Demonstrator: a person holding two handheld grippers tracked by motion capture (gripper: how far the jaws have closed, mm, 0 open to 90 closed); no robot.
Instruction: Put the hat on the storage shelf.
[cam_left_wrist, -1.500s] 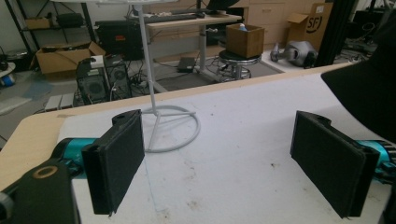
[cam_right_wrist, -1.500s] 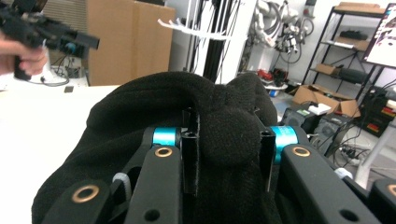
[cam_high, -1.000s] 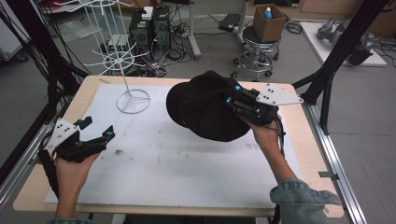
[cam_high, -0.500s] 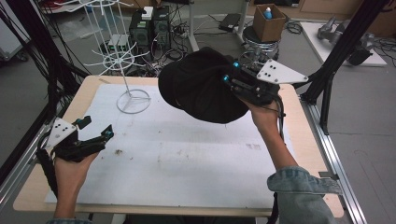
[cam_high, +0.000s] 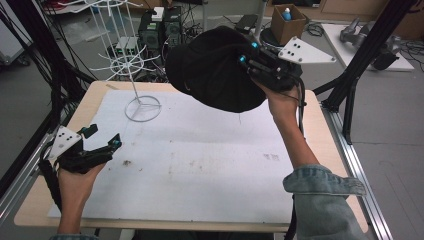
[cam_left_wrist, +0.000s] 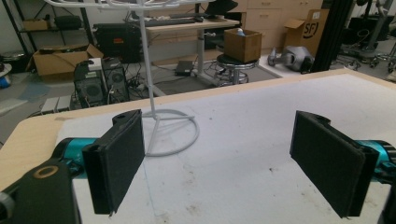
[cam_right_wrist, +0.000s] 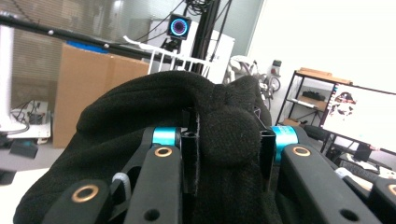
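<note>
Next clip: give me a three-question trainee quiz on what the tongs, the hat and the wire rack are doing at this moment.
1. True or false: the black hat lies flat on the table.
2. Which tongs grip the hat? A) left B) right C) both
3. Fill in: the left tongs are ____ and hold nothing.

Key:
1. False. The hat is held in the air, above the table's far edge, near the white wire rack.
2. B. The right tongs pinch a fold of its fabric.
3. Open. In the left gripper view the pads stand wide apart over the white mat.
</note>
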